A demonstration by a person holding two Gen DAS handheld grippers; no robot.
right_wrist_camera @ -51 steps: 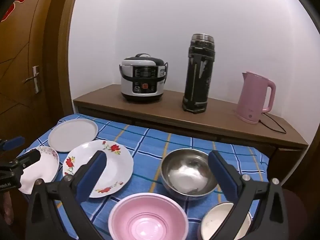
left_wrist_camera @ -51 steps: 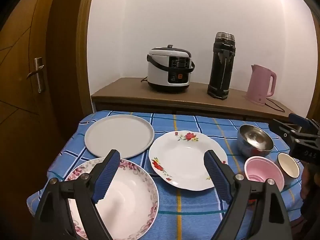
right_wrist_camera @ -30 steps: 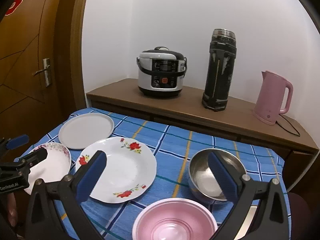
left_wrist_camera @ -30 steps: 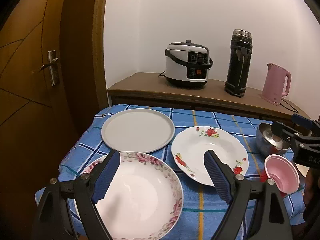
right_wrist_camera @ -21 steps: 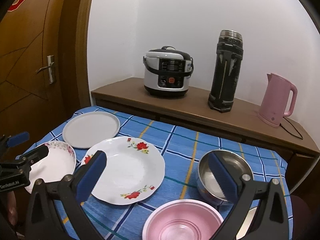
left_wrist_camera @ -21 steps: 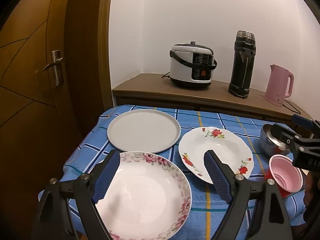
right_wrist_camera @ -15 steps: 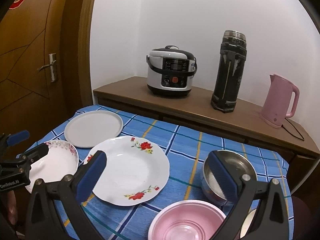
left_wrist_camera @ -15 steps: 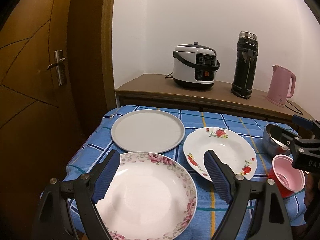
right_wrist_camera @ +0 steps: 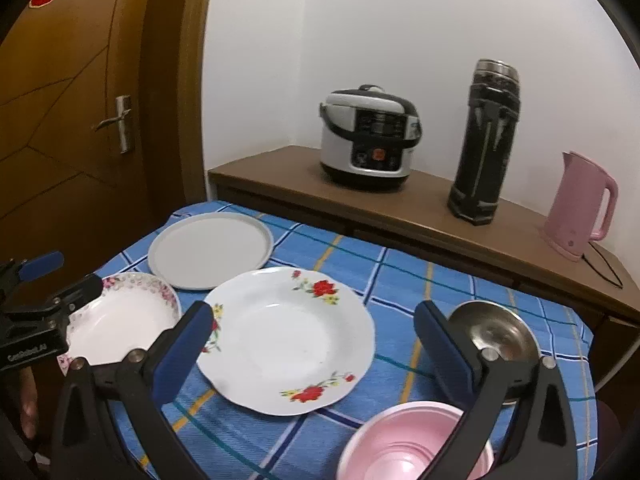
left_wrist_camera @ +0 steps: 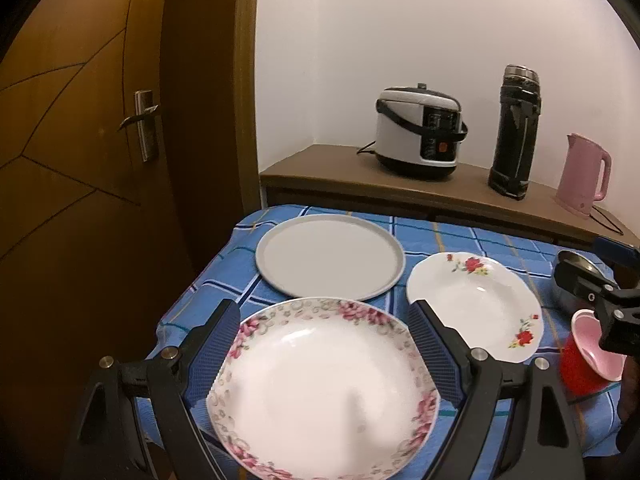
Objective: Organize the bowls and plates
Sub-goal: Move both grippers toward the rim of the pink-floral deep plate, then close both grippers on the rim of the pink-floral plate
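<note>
On the blue checked tablecloth [left_wrist_camera: 460, 240] lie a plain grey plate [left_wrist_camera: 330, 256] at the back left, a pink-flower-rimmed plate [left_wrist_camera: 320, 388] at the front left, and a red-rose plate [left_wrist_camera: 476, 300] in the middle. My left gripper [left_wrist_camera: 324, 332] is open and empty, just above the pink-rimmed plate. My right gripper [right_wrist_camera: 312, 336] is open and empty, above the red-rose plate [right_wrist_camera: 288, 344]. A steel bowl [right_wrist_camera: 496, 332] and a pink bowl [right_wrist_camera: 412, 440] sit to the right.
A wooden sideboard [right_wrist_camera: 400, 204] behind the table carries a rice cooker [right_wrist_camera: 370, 138], a black thermos [right_wrist_camera: 486, 138] and a pink kettle [right_wrist_camera: 580, 204]. A wooden door [left_wrist_camera: 80, 160] stands close on the left. The table's left edge drops beside the plates.
Both grippers have swung left. The left one has come over the pink-rimmed plate, and the right one now faces the red-rose plate. Both stayed open.
</note>
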